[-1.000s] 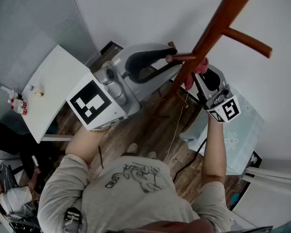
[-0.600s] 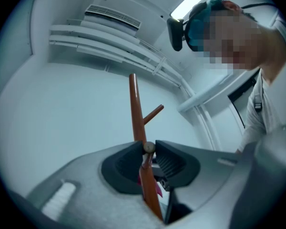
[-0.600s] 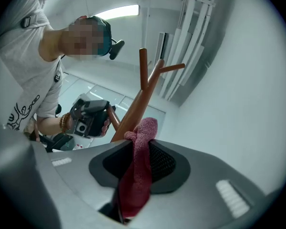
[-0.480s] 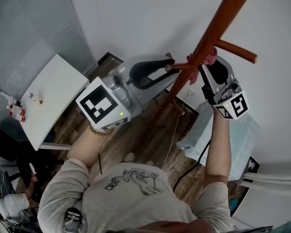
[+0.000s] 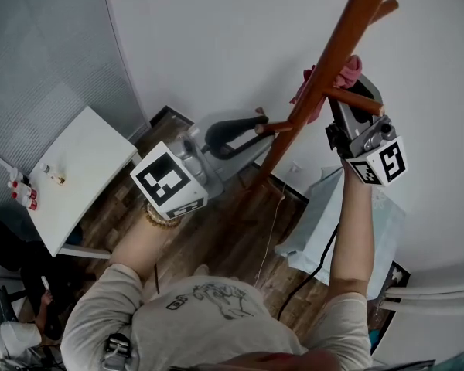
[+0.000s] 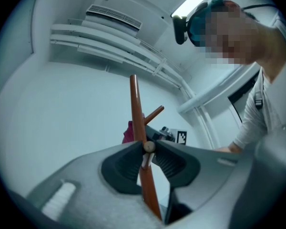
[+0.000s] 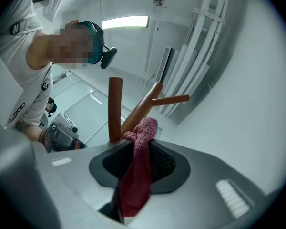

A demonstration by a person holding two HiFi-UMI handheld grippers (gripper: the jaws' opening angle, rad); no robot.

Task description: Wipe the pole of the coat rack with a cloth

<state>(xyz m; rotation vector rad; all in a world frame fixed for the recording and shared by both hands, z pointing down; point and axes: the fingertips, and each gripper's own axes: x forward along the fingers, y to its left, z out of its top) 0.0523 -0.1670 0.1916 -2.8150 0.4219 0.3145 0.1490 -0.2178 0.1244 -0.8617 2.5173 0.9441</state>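
While the wipe looks mid-course, head view: left gripper (image 5: pixel 253 125) clamps a lower peg (image 5: pixel 271 127), steadying the coat rack pole (image 5: pixel 309 103). Right gripper (image 5: pixel 342 91) holds the pink cloth (image 5: pixel 346 72) high against it.
Left gripper view: jaws closed on the peg end.
Right gripper view: jaws pinch the cloth.
Top stretch probably left.

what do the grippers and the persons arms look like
Both the left gripper and right gripper have pale grey plastic bodies with dark ribbed pads inside the jaws. Each carries a white cube printed with black square markers. The person wears a short-sleeved grey T-shirt with a dark print, and a beaded bracelet on the left wrist.
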